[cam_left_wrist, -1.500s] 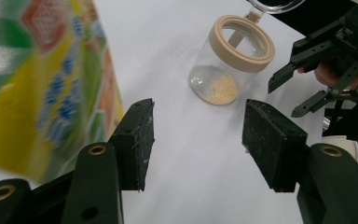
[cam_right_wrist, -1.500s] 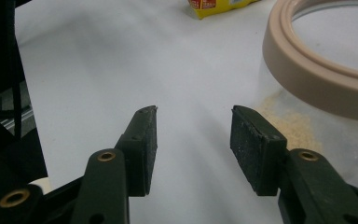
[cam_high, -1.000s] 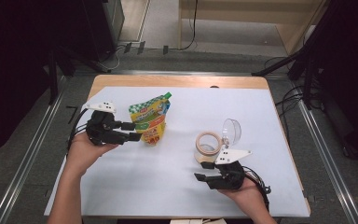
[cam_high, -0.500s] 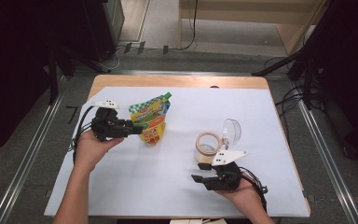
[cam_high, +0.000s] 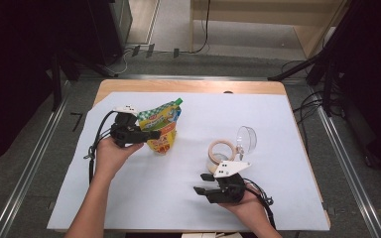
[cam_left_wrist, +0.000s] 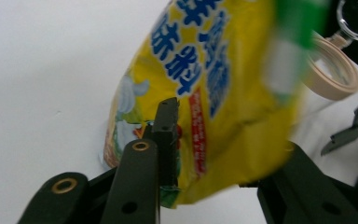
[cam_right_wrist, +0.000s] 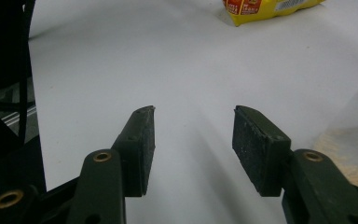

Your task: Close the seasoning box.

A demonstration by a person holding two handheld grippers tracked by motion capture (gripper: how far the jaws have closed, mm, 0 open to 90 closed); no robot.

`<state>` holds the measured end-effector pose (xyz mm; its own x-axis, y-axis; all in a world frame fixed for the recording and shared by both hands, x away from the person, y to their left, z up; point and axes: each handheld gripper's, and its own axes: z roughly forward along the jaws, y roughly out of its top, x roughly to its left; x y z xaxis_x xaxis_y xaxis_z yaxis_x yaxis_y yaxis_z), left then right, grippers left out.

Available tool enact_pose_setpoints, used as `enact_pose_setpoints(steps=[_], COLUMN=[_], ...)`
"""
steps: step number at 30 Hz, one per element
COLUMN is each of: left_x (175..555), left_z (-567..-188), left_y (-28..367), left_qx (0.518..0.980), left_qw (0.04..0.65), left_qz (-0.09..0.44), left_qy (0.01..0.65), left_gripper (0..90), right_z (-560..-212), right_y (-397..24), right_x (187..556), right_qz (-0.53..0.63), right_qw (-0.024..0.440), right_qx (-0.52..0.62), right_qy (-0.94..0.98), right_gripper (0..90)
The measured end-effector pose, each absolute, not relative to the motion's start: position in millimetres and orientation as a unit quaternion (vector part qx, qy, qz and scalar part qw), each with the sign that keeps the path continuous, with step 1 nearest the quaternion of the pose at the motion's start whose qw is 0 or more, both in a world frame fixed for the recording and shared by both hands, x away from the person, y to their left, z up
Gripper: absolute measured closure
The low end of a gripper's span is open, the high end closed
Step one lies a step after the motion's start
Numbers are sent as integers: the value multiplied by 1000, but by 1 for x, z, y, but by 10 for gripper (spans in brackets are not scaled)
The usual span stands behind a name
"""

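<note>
Left tongs (cam_high: 151, 134) level, astride pouch (cam_high: 162, 130)

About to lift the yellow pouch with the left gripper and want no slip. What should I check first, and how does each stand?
1. Pouch between the left gripper jaws, which have just been closing: ok.
2. Pads firmly pressing both faces: cannot tell.
3. Green cap on: ok.
4. Right gripper empty and apart from the pouch: ok.
5. Tape roll and clear cup clear of the pouch: ok.
</note>
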<state>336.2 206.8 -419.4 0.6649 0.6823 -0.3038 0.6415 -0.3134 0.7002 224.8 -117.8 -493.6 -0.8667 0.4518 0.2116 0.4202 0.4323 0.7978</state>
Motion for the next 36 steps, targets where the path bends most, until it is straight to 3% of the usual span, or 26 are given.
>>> enact_pose_setpoints(steps=[6, 14, 26, 36], left_x=[334, 338, 332, 318], left_z=[-419, -418, -401, -380], left_y=[206, 209, 214, 195], left_qx=[807, 799, 810, 830], left_qw=[424, 427, 425, 432], left_qz=[50, 35, 17, -6], left_qy=[408, 421, 402, 353], left_gripper=[825, 888, 900, 900], right_z=[-495, -487, -499, -506], right_y=[-107, -82, -82, -85], right_x=[228, 233, 233, 237], right_qz=[469, 488, 478, 476], right_qw=[23, 19, 16, 14], right_qx=[264, 235, 255, 273], right_qy=[842, 841, 841, 836], right_gripper=[501, 493, 499, 529])
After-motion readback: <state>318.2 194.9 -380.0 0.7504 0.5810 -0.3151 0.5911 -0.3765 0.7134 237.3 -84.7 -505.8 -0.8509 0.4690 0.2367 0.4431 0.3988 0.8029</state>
